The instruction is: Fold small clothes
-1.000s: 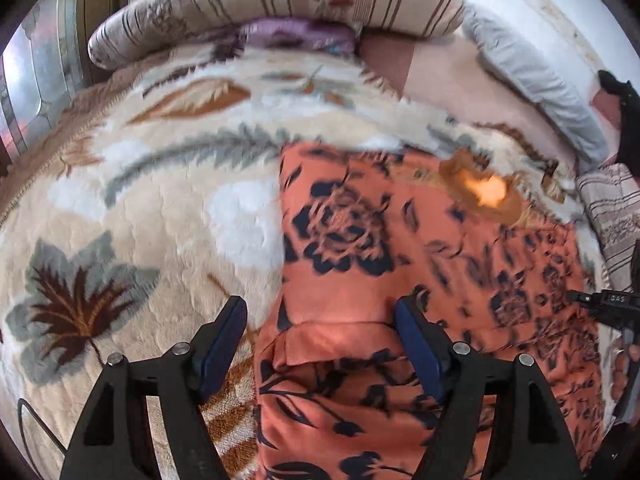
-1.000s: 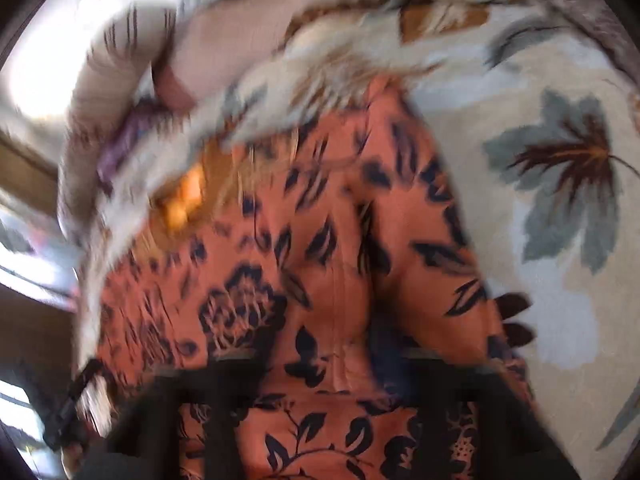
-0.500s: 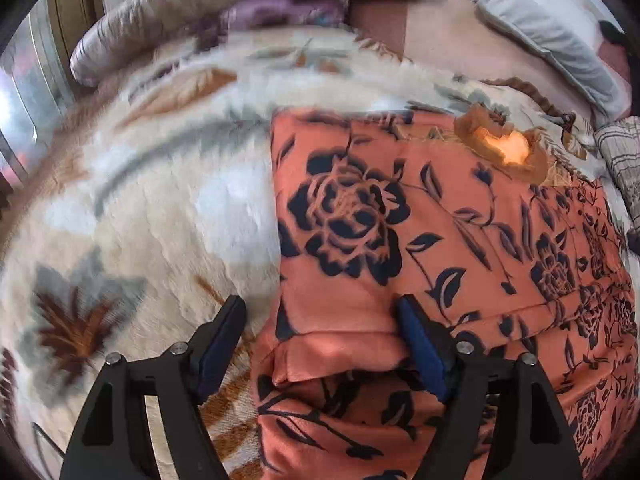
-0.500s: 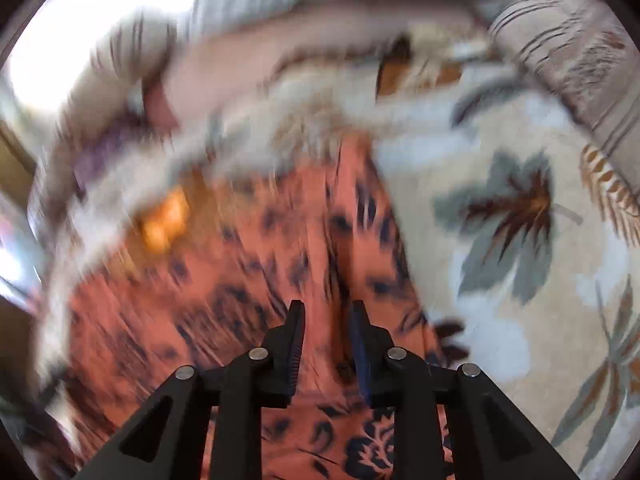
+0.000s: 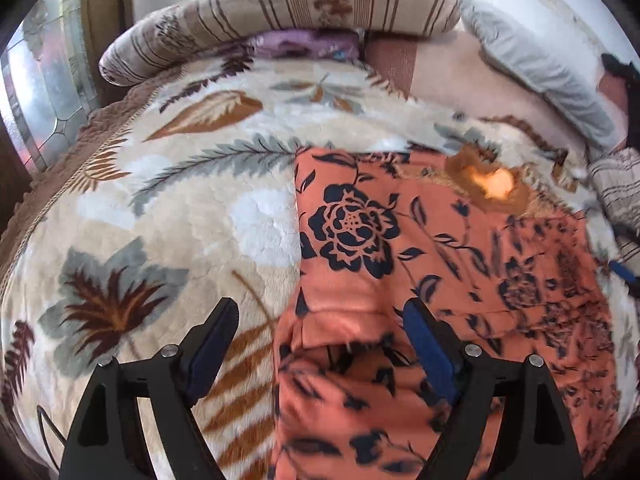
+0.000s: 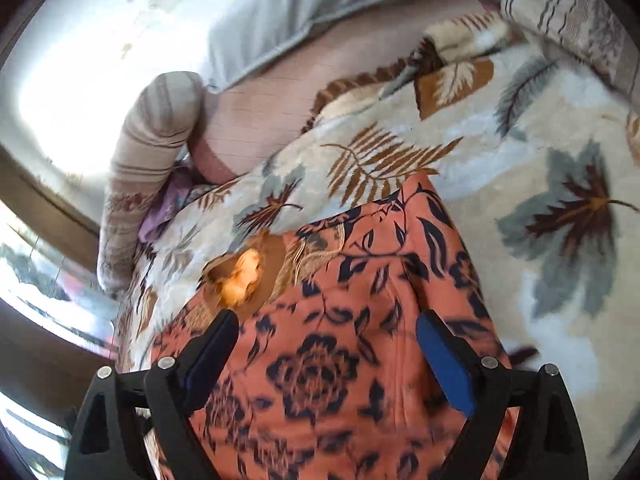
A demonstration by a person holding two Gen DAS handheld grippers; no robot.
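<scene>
An orange garment with dark blue flowers (image 5: 400,248) lies spread flat on a plush leaf-patterned blanket (image 5: 160,216). Its near edge is folded over into a thick band. My left gripper (image 5: 320,340) is open, its fingers astride the garment's near left corner, holding nothing. In the right wrist view the same garment (image 6: 352,320) fills the lower middle. My right gripper (image 6: 324,344) is open just above the cloth, holding nothing. A bright orange-brown patch (image 6: 244,272) shows at the garment's far edge.
A striped bolster pillow (image 5: 304,4) lies along the far side of the bed, with a purple cloth (image 5: 308,44) tucked under it. A grey pillow (image 5: 540,68) and pink sheet (image 5: 440,68) lie at the back right. A window (image 5: 44,80) is at the left.
My right gripper was nearly shut half a second ago and has opened wide over the garment. My left gripper stayed open at the folded corner, with only small camera shifts.
</scene>
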